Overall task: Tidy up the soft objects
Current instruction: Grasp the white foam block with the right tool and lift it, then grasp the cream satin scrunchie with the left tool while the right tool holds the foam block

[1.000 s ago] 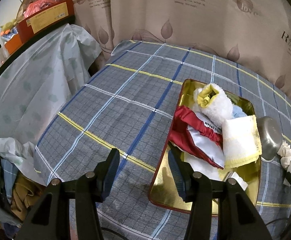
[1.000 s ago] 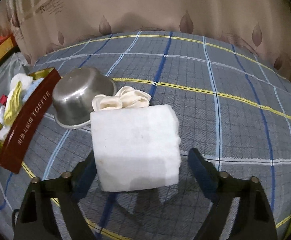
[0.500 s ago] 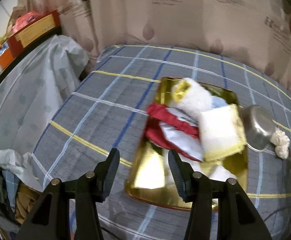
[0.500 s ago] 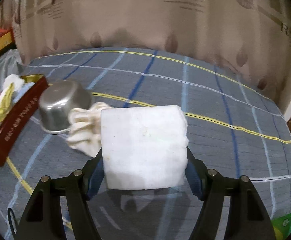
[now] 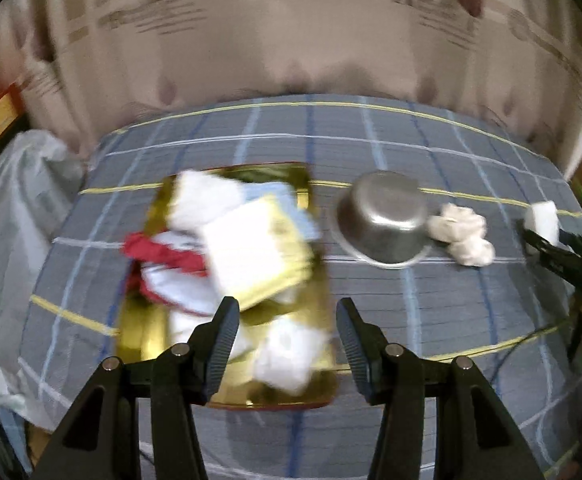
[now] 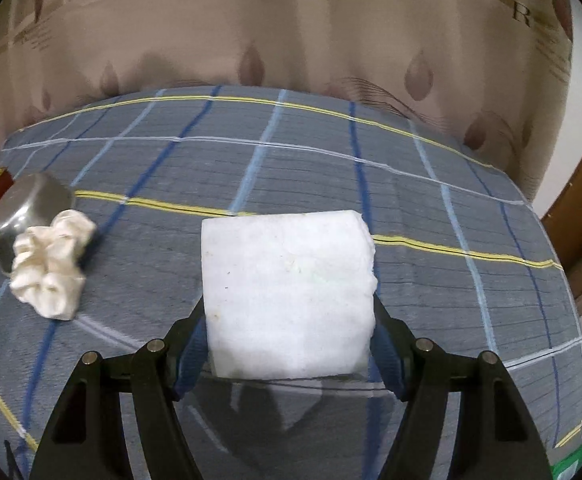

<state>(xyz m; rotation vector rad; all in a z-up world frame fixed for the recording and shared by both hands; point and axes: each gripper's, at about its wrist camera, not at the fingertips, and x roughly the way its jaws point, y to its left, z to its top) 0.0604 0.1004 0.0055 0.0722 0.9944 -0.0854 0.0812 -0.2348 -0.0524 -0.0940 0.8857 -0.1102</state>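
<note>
We hold the white foam block (image 6: 289, 296) clamped in our right gripper (image 6: 289, 344), tilted down over the plaid bedspread (image 6: 431, 200)

Our left gripper (image 5: 285, 340) gapes empty above the gold tray (image 5: 147, 340) of cloths; only its blurred view shows that tray fully, while the right view sharpens the cream scrunchie (image 6: 51, 268) against the steel bowl (image 6: 27, 208)

The right tongs (image 6: 289, 344) clamp a white foam block (image 6: 289, 296) between both blue pads, tilted downward. The left tongs (image 5: 287, 344) stand apart, empty, angled downward too.
</note>
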